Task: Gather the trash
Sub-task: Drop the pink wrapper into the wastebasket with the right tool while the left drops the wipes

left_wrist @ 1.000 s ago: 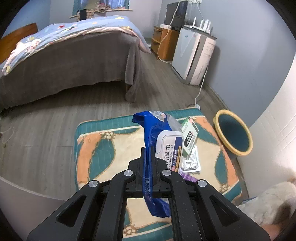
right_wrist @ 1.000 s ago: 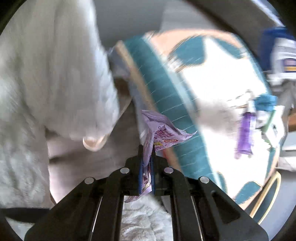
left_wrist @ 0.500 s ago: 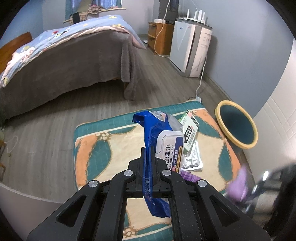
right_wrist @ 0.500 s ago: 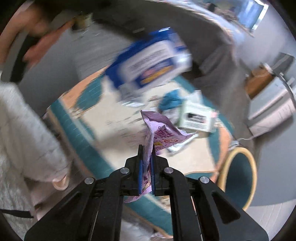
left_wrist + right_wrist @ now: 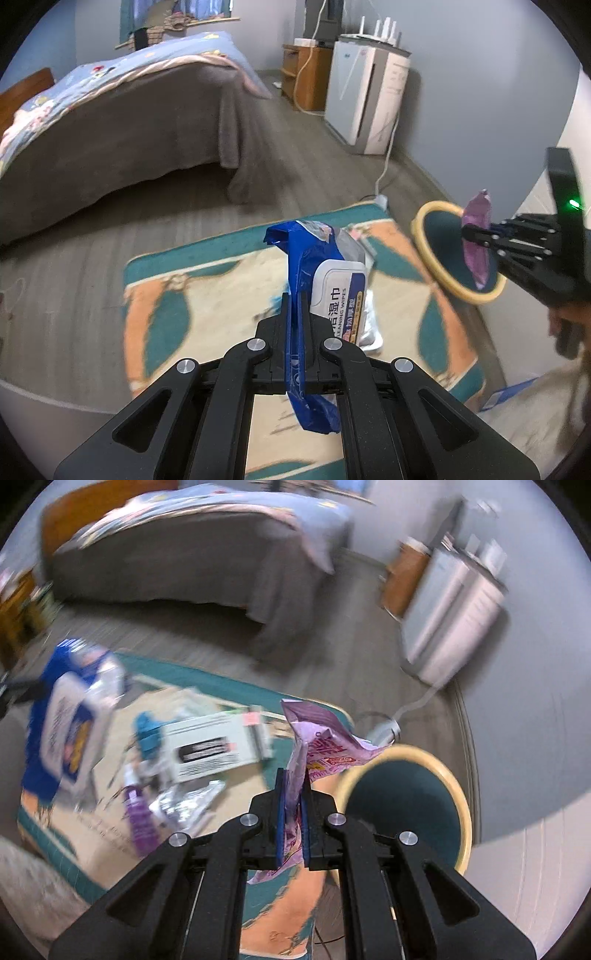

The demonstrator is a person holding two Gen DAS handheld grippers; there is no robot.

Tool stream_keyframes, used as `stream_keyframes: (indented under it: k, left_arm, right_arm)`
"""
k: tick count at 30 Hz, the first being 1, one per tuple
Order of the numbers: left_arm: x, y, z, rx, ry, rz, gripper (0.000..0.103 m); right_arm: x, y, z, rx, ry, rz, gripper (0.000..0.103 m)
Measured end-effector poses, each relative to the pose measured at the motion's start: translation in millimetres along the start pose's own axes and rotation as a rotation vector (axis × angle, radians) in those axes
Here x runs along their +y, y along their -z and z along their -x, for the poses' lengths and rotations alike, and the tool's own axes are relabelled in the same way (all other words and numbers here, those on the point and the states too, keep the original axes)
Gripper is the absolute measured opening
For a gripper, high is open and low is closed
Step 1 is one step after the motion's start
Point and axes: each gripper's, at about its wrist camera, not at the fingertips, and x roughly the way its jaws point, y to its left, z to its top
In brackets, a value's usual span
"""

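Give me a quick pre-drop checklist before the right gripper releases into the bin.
1. Right gripper shut on purple wrapper: ok.
2. Left gripper shut on blue wet-wipes pack: ok.
3. Yellow-rimmed bin upright, mouth open: ok.
4. Wrapper directly over bin mouth: cannot tell; the left wrist view suggests so, the right wrist view shows it nearer the rim.
5. Rug cleared of trash: not ok; white box, foil packet and purple item remain.

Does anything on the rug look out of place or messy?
Yes. Litter lies scattered on the rug: a white box lying askew, a crumpled foil wrapper and a purple packet, all outside the bin.
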Motion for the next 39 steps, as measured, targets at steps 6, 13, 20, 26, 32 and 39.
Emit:
stream_keyframes:
  k: [6, 13, 20, 26, 32, 39]
  left_arm:
    - [-60.9, -29.3, -32.3, -0.012, 0.059, -0.083, 0.003]
    - [-141.8, -59.4, -80.9, 0.017, 0.165, -0.169, 0.003]
    - [-211.4, -82.9, -131.4, 0.052, 0.201, -0.249, 0.003]
    - [-237.9, -87.5, -162.4, 0.061, 0.216, -0.246, 0.003]
    - [-239.5, -89.0, -160.6, 0.022, 0.211, -0.243, 0.023]
    - [-215.6, -92.9, -138.6, -0.013, 0.213, -0.199, 0.057]
  right_arm:
    - [-85.2, 17.6, -31.7, 0.064, 0.108, -0.248, 0.006]
    - [-150.6, 52.0, -51.8, 0.129, 0.147, -0.437, 0.006]
    - [-189.4, 79.3, -58.8, 0.166, 0.196, -0.541, 0.006]
    - [-189.9, 79.9, -60.2, 0.164, 0.191, -0.545, 0.006]
    - [-187.0, 78.0, -58.3, 0.158, 0.194, -0.535, 0.019]
    - [-182.7, 73.6, -50.7, 0.145, 0.183, -0.544, 0.050]
